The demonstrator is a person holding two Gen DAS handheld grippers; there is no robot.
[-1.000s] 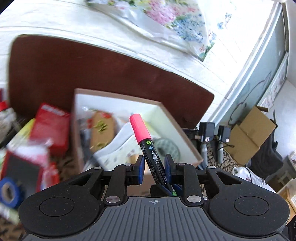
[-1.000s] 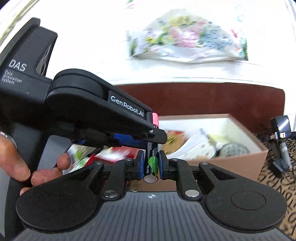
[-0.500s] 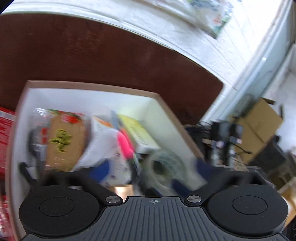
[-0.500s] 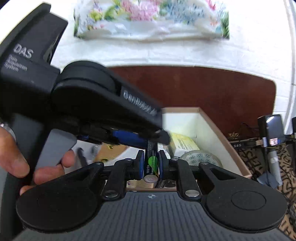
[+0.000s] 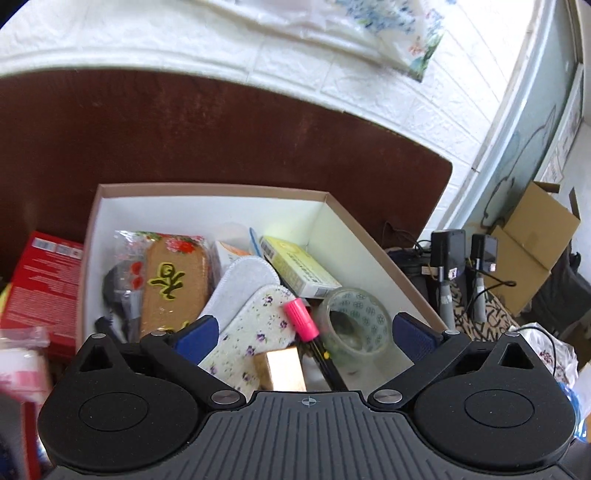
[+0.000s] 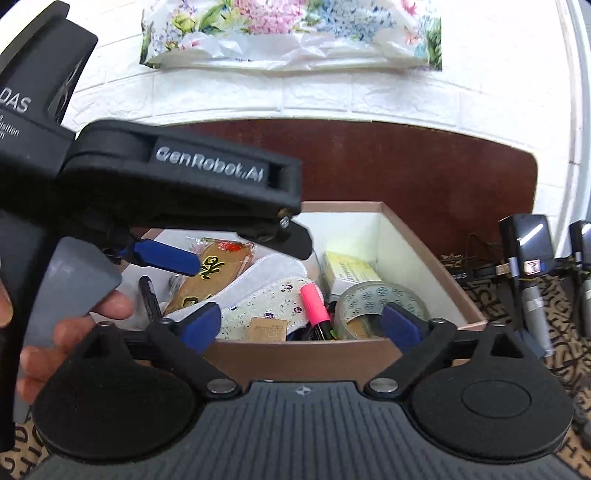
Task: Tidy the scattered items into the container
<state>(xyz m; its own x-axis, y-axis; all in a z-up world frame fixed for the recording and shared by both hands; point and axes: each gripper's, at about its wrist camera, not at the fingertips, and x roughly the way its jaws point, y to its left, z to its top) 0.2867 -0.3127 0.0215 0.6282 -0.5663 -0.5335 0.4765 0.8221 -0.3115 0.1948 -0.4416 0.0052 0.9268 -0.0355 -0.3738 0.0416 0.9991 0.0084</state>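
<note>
An open cardboard box [image 5: 210, 188] [image 6: 343, 206] with white inner walls sits on the brown table [image 5: 221, 140]. In it lie a pink-capped marker [image 5: 301, 319] [image 6: 314, 304], a clear tape roll [image 5: 352, 321] [image 6: 373, 299], a snack packet [image 5: 173, 280], a yellow carton [image 5: 299, 267] and a floral pad [image 5: 255, 328]. My left gripper [image 5: 303, 332] [image 6: 243, 254] hovers open over the box, empty. My right gripper [image 6: 301, 325] stands at the box's near wall. Its jaws are opening and nothing shows between them. No battery is in sight.
A red carton [image 5: 40, 284] and other loose packets lie left of the box. Black chargers on stands [image 5: 447, 251] and a brown shipping box [image 5: 532, 236] stand to the right. A person's hand [image 6: 74, 325] grips the left tool. A floral bag [image 6: 288, 33] hangs on the white wall.
The left gripper opened and its pink marker dropped into the box. The right gripper then spread its jaws and the green battery it held is gone from between them. Both moved closer to the box.
</note>
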